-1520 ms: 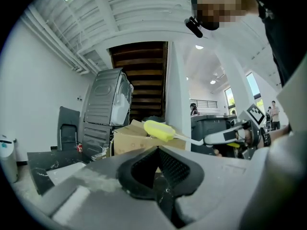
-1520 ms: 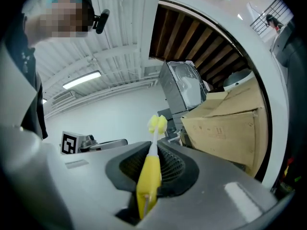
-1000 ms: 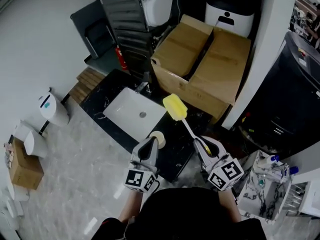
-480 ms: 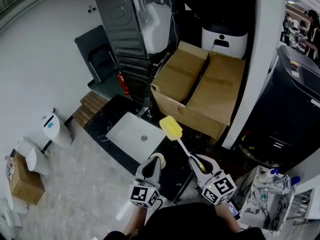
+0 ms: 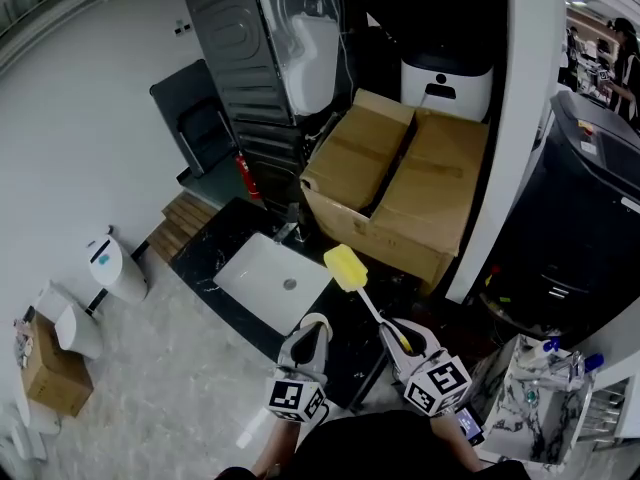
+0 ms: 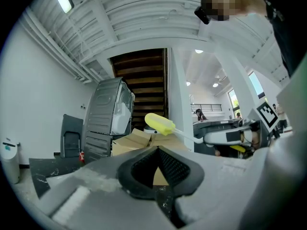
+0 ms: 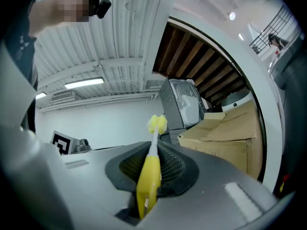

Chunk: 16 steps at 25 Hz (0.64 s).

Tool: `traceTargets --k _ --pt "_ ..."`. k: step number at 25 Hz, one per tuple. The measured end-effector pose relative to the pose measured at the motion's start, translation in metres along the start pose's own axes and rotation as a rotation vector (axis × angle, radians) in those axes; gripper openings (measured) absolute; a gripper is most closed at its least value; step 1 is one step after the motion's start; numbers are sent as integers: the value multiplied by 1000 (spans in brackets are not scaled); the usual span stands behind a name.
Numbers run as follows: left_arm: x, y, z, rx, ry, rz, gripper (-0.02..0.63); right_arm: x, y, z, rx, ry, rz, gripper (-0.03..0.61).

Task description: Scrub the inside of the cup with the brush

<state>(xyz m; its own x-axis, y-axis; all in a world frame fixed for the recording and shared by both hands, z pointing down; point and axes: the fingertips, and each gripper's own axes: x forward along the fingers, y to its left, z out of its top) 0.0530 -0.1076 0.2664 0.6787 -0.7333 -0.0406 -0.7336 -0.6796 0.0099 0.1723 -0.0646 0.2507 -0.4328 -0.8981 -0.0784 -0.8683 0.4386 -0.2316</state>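
My right gripper [image 5: 392, 326] is shut on the yellow handle [image 7: 149, 176] of the brush. Its thin white stem rises to a yellow sponge head [image 5: 345, 268], which hangs above the dark counter beside the sink. The sponge head [image 6: 159, 124] also shows in the left gripper view, and again as the brush's tip [image 7: 157, 124] in the right gripper view. My left gripper [image 5: 316, 320] is held level beside the right one, over the counter's near edge. The left gripper [image 6: 158, 150] has its tips together with nothing between them. No cup shows in any view.
A white sink basin [image 5: 268, 276] with a tap [image 5: 291, 230] sits in the black marble counter [image 5: 205, 243]. Large cardboard boxes [image 5: 400, 178] stand behind it, and a grey machine [image 5: 250, 58] behind those. A white bin [image 5: 112, 265] is on the left, a rack with bottles [image 5: 545, 368] on the right.
The head view has shifted, so both grippers sit lower in the picture. The brush stays in the right gripper and neither gripper has changed its pose.
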Motion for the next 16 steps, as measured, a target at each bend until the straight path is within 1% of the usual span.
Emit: traceTargets --k 10,16 --pt "-3 -6 -5 5 17 -28 2 0 3 -4 13 7 -3 40" --pt "-10 4 -2 26 19 -10 2 12 16 -7 13 1 37 40"
